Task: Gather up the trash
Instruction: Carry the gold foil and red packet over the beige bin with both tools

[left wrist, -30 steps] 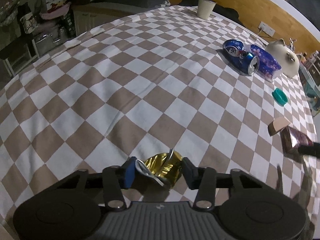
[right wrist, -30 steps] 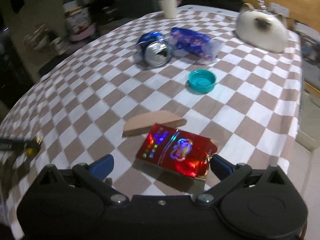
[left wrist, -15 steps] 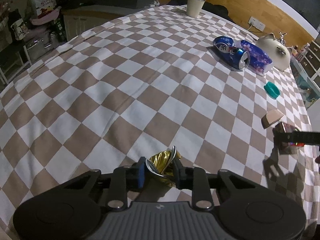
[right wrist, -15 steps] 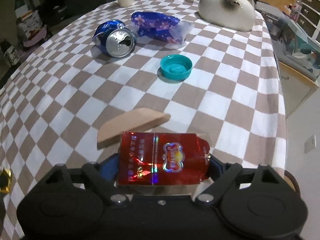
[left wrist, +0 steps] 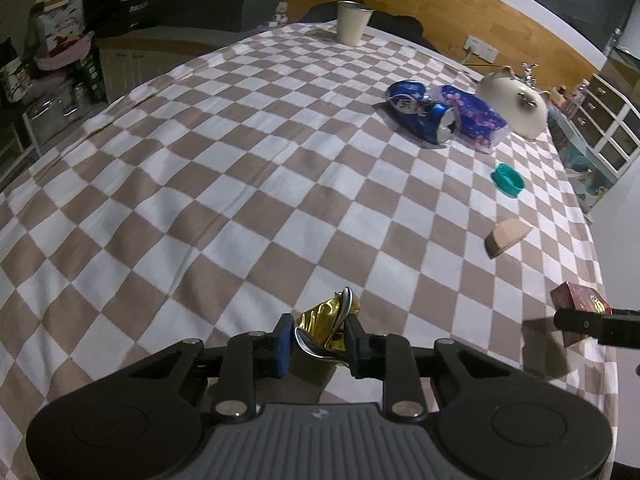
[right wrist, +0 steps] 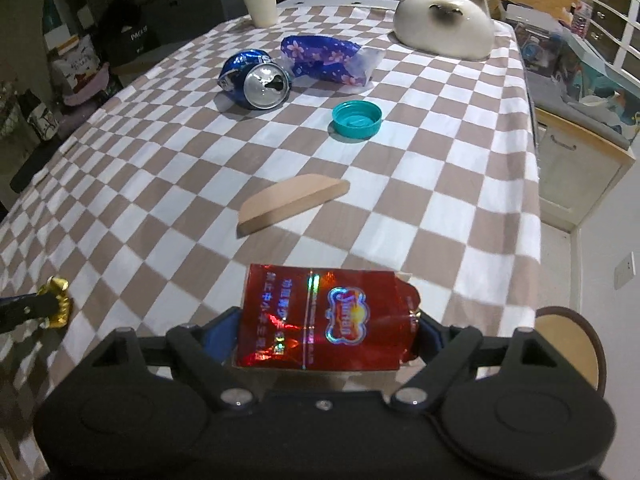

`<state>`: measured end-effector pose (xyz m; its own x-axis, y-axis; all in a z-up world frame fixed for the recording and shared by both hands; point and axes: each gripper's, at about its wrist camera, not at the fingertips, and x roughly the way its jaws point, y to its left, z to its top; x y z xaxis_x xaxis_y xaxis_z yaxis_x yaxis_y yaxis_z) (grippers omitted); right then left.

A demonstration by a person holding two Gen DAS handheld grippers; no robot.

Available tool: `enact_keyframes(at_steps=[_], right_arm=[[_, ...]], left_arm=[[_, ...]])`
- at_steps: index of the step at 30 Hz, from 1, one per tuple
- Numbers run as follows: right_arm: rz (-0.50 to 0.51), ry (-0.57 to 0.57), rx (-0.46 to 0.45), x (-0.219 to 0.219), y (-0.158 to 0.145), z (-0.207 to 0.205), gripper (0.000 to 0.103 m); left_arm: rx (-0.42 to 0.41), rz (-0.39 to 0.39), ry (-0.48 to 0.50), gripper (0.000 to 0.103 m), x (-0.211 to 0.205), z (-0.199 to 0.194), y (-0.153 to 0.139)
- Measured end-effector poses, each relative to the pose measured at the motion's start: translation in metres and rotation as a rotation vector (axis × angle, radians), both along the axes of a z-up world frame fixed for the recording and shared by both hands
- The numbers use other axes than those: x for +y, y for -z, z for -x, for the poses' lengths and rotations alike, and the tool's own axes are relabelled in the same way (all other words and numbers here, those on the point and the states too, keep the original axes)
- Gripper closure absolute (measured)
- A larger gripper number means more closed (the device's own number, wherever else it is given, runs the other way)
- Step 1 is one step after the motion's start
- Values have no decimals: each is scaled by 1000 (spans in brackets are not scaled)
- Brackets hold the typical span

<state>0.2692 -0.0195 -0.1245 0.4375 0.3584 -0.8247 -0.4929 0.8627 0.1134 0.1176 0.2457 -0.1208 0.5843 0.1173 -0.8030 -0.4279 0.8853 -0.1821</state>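
- My left gripper (left wrist: 318, 338) has just been closing, and its jaws are now narrow and clamped on the gold can (left wrist: 325, 330), a crushed one, pinched from both sides at the near edge of the cloth (left wrist: 224, 184).
- My right gripper (right wrist: 326, 334) has also just been closing; its jaws stand wide and press on the two short ends of the red box (right wrist: 324, 316), which lies flat between them with its printed face up.
- From the right wrist I see the gold can (right wrist: 58, 300) low at the far left, in the tip of the other tool.
- From the left wrist the red box (left wrist: 580, 306) shows at the right edge, near the cloth's corner.
- Farther up the cloth lies a wood wedge (right wrist: 292, 202), apart from the box.
- Beyond it sits a teal cap (right wrist: 356, 118), open side up.
- A dented blue can (right wrist: 256, 80) lies on its side, mouth toward me, just beside a blue wrapper (right wrist: 326, 60); I cannot tell if they touch.
- A cat figure (right wrist: 444, 26) and a cup (right wrist: 260, 4) stand at the far end.
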Motion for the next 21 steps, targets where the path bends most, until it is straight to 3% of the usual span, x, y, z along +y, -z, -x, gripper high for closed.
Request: enact_keyframes(at_steps=[10,21], right_arm=[[-26,18,-38,-17,-17,32,16],[-60,66,-86,-40,-38,53,16]], left_arm=[[-24,-8,84,75,-23,-3,-10],[-78,-57,186,75,-61,-15,-44]])
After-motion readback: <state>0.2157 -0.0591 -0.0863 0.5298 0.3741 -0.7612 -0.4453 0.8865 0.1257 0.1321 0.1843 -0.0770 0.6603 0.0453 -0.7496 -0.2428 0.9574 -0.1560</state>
